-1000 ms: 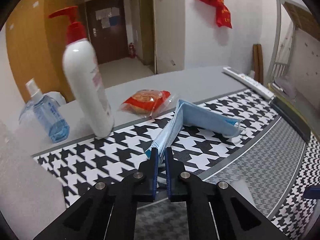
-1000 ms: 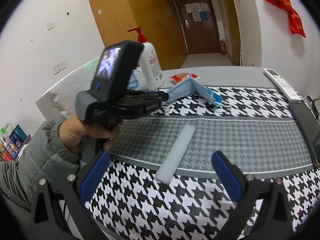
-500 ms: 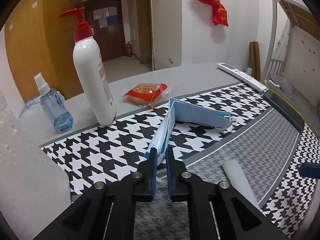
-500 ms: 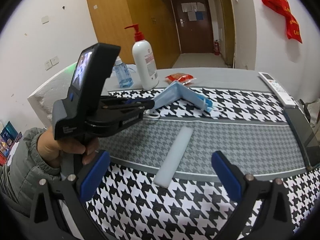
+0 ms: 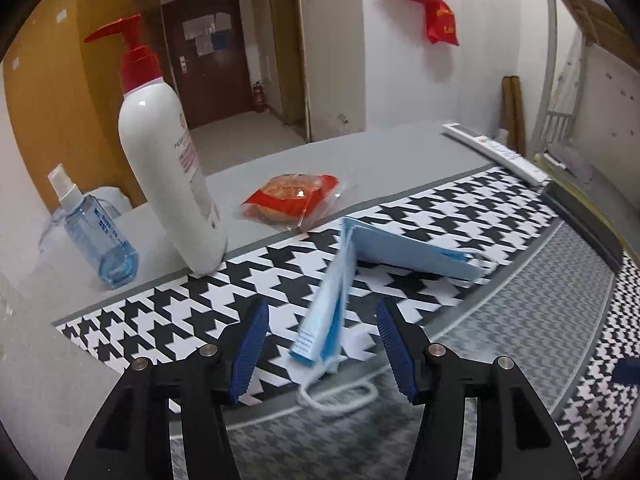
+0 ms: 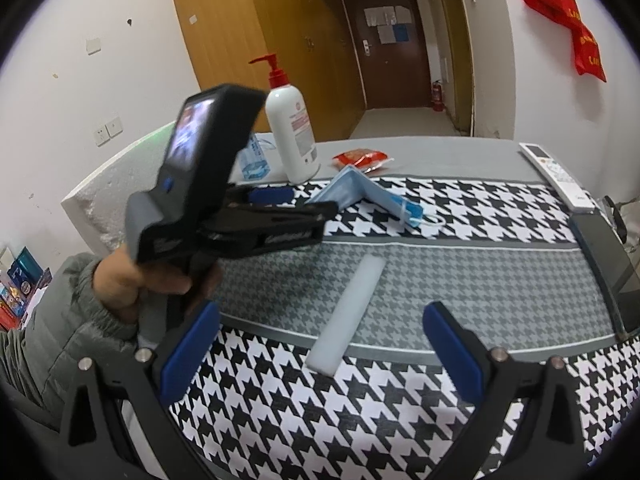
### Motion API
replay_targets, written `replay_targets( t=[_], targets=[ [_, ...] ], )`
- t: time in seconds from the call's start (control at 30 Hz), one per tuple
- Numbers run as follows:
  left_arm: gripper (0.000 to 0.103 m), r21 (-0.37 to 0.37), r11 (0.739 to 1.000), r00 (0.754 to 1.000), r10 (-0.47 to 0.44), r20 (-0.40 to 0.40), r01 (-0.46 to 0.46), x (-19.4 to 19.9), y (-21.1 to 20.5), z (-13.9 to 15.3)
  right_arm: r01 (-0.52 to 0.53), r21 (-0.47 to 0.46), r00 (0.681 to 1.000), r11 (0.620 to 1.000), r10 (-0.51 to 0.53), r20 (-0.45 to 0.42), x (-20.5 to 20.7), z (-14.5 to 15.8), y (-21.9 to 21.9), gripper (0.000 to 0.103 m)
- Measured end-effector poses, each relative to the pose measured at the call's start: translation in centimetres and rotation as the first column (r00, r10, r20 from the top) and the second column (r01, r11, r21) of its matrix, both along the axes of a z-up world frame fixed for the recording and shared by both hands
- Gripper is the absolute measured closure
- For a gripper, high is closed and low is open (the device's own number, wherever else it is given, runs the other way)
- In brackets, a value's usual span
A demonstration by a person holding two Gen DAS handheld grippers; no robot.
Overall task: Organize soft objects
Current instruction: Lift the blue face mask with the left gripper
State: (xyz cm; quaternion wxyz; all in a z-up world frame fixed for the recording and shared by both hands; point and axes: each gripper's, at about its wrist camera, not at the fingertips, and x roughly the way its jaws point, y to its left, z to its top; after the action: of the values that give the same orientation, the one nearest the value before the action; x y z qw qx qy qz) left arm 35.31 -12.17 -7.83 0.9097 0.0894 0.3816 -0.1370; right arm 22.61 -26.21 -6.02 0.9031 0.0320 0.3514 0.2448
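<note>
one blue face mask [image 5: 404, 254], one white foam strip [image 6: 349, 314], two bottles [image 5: 172, 168], one red snack packet [image 5: 290, 196], one remote [image 6: 556, 174]

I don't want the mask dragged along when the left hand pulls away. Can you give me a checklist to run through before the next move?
1. Left tongs let go of the blue face mask: ok, the jaws are opening and neither pad touches it, though the mask stands between them.
2. Mask on the houndstooth mat: ok, one half lies flat, the folded half stands up.
3. Ear loop free of the fingers: cannot tell, it lies just below them.
4. Pump bottle out of the way: ok, upright, off to the left.
5. Right tongs ready: ok, open, empty.
6. White foam strip reachable: ok, flat, ahead of the right tongs.
</note>
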Motion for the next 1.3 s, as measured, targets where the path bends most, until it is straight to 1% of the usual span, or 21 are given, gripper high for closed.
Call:
replay_targets(
  t=[0.07, 0.13, 0.23, 0.3, 0.37, 0.53, 0.57, 0.63, 0.77, 0.9, 1.1, 1.17, 1.3],
  targets=[
    [0.045, -0.021, 1.0, 1.0, -0.001, -0.018, 0.001, 0.4, 0.0, -0.2, 0.002, -0.008, 1.0, 1.0, -0.002, -0.008, 0.1, -0.2, 0.4, 0.0],
    [0.046, -0.018, 1.0, 1.0, -0.009, -0.021, 0.008, 0.4, -0.1, -0.4, 0.006, -0.021, 1.0, 1.0, -0.007, -0.009, 0.2, -0.3, 0.8, 0.001],
    [0.06, -0.005, 0.999, 0.999, -0.035, -0.031, 0.035, 0.4, -0.7, -0.9, 0.026, -0.051, 0.999, 0.998, -0.027, -0.024, 0.5, -0.6, 1.3, 0.006],
    [0.063, 0.005, 0.999, 0.998, -0.041, -0.04, 0.041, 0.5, -1.0, -1.3, 0.036, -0.063, 0.998, 0.997, -0.039, -0.043, 0.7, -1.0, 1.6, 0.009],
    [0.073, 0.011, 0.999, 0.998, -0.039, -0.058, 0.04, 0.9, -1.1, -1.7, 0.038, -0.076, 0.997, 0.996, -0.043, -0.057, 0.8, -1.2, 1.9, 0.011],
    [0.076, 0.001, 1.0, 0.997, -0.028, -0.066, 0.028, 1.3, -1.0, -1.9, 0.068, -0.113, 0.996, 0.991, -0.075, -0.057, 0.9, -1.6, 2.3, 0.015],
    [0.078, 0.0, 1.0, 0.997, -0.029, -0.069, 0.029, 1.3, -0.9, -1.9, 0.073, -0.117, 0.995, 0.991, -0.081, -0.066, 1.0, -1.7, 2.3, 0.018],
    [0.081, -0.001, 1.0, 0.997, -0.029, -0.075, 0.029, 1.3, -0.9, -2.0, 0.082, -0.119, 0.992, 0.989, -0.093, -0.085, 1.4, -2.0, 2.3, 0.02],
    [0.089, -0.013, 1.0, 0.997, -0.028, -0.068, 0.028, 1.2, -0.6, -1.9, 0.099, -0.123, 0.989, 0.987, -0.111, -0.096, 1.6, -2.2, 2.1, 0.02],
    [0.092, -0.033, 0.999, 0.998, -0.008, -0.057, 0.006, 0.9, 0.2, -1.6, 0.106, -0.131, 0.988, 0.986, -0.119, -0.094, 1.4, -2.2, 2.2, 0.021],
    [0.092, -0.062, 0.998, 0.999, -0.005, -0.047, 0.003, -0.2, 1.1, -1.1, 0.12, -0.14, 0.984, 0.983, -0.136, -0.113, 2.1, -2.7, 2.3, 0.027],
    [0.092, -0.06, 0.998, 0.999, 0.013, -0.038, -0.016, -0.6, 1.5, -1.0, 0.126, -0.152, 0.983, 0.98, -0.144, -0.116, 2.1, -2.7, 2.3, 0.029],
    [0.092, -0.055, 0.998, 0.999, 0.028, -0.035, -0.03, -1.1, 1.9, -0.9, 0.128, -0.173, 0.981, 0.977, -0.15, -0.121, 2.4, -2.9, 2.7, 0.029]
  ],
)
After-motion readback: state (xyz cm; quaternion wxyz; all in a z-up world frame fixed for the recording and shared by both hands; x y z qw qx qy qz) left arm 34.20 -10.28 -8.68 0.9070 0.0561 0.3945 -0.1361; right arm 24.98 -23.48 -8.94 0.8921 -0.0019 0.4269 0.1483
